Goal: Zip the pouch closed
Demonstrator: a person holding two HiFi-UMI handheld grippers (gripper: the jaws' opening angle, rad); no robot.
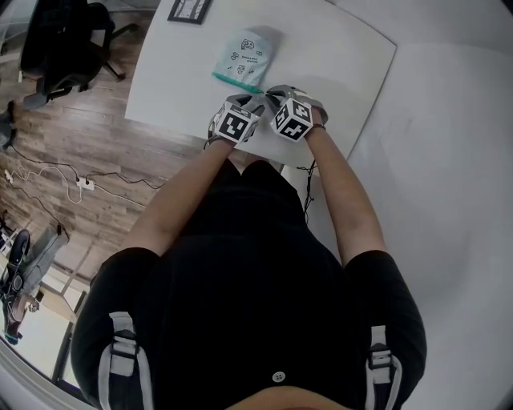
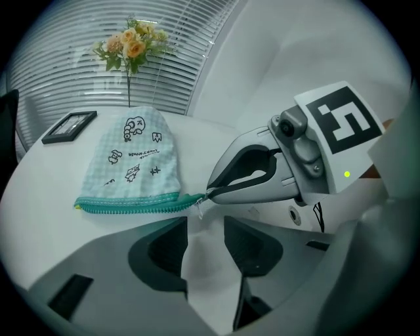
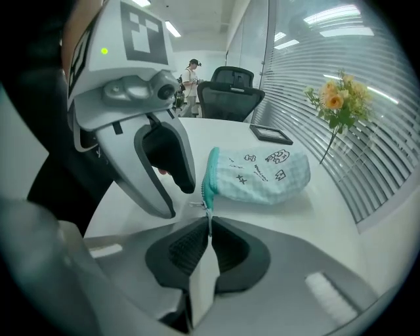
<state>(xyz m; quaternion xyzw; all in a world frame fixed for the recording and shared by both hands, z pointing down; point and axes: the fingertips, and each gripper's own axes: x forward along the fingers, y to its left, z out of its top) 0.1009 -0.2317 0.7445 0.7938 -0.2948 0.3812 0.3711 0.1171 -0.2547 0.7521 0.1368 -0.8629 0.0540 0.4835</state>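
A mint checked pouch with small cartoon prints lies flat on the white table. Its teal zipper runs along the edge nearest me. My right gripper is shut on the end of that zipper, and the small metal pull hangs just beside the tips. In the left gripper view the right gripper's fingertips pinch the pouch's right corner. My left gripper stands open just short of the same corner, nothing between its pads. Both grippers sit close together at the table's near edge.
A dark picture frame lies behind the pouch. A vase of yellow and peach flowers stands before the window blinds. A black office chair stands on the wooden floor to the left, with cables nearby. A person stands far off.
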